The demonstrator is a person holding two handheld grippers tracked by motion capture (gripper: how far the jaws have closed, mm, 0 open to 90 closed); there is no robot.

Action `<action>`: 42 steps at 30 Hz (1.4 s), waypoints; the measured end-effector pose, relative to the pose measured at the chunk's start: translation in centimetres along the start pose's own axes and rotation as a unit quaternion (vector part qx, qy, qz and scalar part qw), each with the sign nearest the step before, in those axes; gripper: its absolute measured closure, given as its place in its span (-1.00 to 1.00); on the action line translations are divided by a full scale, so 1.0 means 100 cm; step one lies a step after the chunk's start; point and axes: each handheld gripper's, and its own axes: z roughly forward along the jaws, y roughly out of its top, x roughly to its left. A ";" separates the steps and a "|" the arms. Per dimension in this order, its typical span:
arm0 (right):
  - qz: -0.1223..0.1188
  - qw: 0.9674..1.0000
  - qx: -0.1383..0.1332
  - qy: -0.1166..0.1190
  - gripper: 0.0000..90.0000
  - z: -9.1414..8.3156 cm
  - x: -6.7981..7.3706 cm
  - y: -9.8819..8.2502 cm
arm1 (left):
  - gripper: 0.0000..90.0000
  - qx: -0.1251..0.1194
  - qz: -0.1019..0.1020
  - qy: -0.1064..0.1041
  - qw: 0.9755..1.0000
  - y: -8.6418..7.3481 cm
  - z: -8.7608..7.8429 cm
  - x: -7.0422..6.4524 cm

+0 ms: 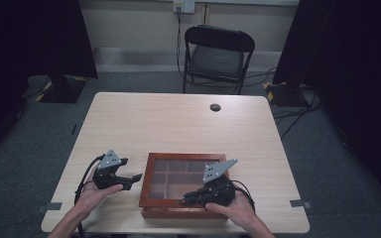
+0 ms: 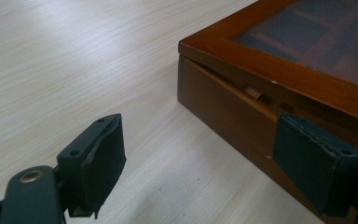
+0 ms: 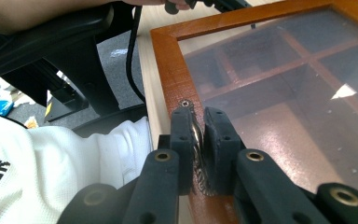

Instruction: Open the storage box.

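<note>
A wooden display box (image 1: 151, 186) with a glass-panelled lid sits at the lower centre of the high view, near the front edge of a pale wood table (image 1: 178, 124). In the right gripper view, the right gripper (image 3: 199, 125) is clamped on a small metal handle (image 3: 196, 140) on the lid's front frame; the lid is raised slightly, a thin gap showing along the box's side. At lower left of the high view, the left gripper (image 1: 134, 177) hovers just beside the box's left side, jaws spread and holding nothing.
</note>
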 end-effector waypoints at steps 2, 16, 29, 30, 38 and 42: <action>-0.004 1.000 -0.001 -0.002 0.85 -0.002 0.000 0.003 | -0.63 -0.007 -0.011 -0.007 1.000 0.000 0.000 -0.001; -0.005 1.000 0.008 0.000 0.85 -0.013 -0.002 0.023 | -0.62 -0.019 -0.014 -0.032 0.999 0.005 -0.005 -0.004; -0.006 1.000 0.003 0.000 0.85 -0.018 -0.002 0.029 | -0.63 -0.023 0.023 -0.070 0.997 0.007 -0.001 -0.018; -0.006 1.000 0.001 0.000 0.84 -0.018 -0.002 0.028 | -0.64 -0.024 0.024 -0.071 0.997 0.007 0.000 -0.019; -0.005 1.000 -0.003 -0.008 0.72 -0.017 -0.002 0.023 | -0.64 -0.018 0.036 -0.069 0.997 0.007 0.004 -0.021; 0.005 1.000 -0.013 -0.023 0.47 -0.023 -0.003 0.021 | -0.62 -0.022 0.038 -0.068 0.997 0.007 0.003 -0.022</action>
